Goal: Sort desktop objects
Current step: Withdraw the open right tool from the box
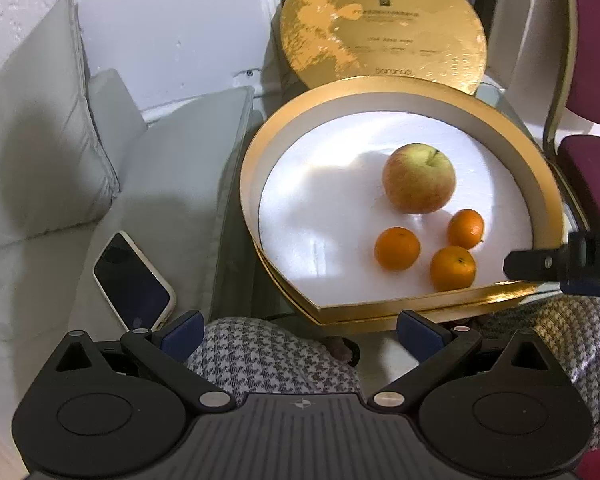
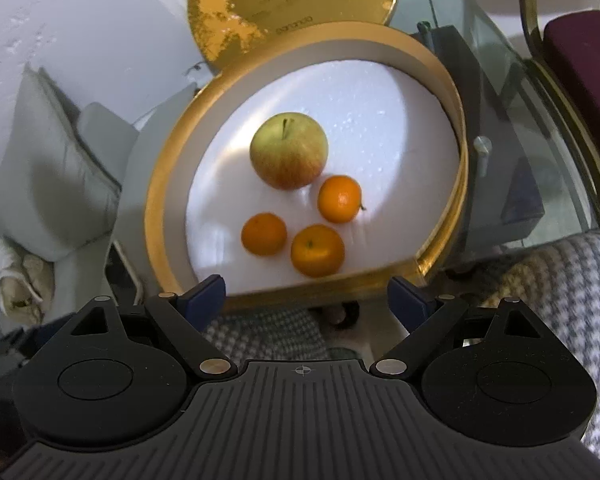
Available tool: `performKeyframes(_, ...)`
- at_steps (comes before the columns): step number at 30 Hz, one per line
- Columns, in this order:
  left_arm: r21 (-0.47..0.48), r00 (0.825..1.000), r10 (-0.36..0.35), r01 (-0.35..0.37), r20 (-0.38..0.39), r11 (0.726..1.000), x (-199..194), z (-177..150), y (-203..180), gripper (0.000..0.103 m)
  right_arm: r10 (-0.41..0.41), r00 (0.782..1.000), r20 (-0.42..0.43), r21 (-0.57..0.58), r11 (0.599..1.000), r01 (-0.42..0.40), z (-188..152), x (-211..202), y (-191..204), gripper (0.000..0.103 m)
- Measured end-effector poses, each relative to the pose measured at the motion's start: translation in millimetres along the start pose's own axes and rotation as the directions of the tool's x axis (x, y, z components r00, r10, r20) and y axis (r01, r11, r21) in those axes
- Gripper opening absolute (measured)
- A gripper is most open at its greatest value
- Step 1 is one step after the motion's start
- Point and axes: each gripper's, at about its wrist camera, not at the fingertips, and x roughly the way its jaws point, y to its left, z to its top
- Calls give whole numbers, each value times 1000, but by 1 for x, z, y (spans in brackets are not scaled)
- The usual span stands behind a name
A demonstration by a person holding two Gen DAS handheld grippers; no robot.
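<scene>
A: Left wrist view?
B: The left gripper [image 1: 300, 330] is spread wide, empty; the apple [image 1: 419, 178] and three oranges [image 1: 397, 249] lie in the box [image 1: 252, 184], ahead and rightward.
A: Right wrist?
B: The right gripper [image 2: 306, 296] is likewise agape, holding nothing; the fruit lies just beyond its fingertips.

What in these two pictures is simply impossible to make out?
- Printed text on the round gold lid: too small and blurred in both views.
- Dark-screened phone in a cream case: lower end hidden by the left gripper; nearly cut off in the right view.
- Maroon chair: cropped by the frame edge.
</scene>
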Motion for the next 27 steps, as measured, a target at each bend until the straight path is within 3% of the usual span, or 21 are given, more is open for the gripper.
performKeyframes(7,24,999,3,-3,33,1000,-23,-14,-15,102,4,997,83,-21,1000,-2,-16,-37,-3,92)
performKeyframes(24,52,995,15,-21,99,998,-55,-32,-26,102,-48,988,148,-115,991,65,-52,-67,8,92)
performKeyframes(27,45,993,16,-21,118,999,-61,-32,-23,102,-54,979,196,-109,991,77,-55,-77,11,92)
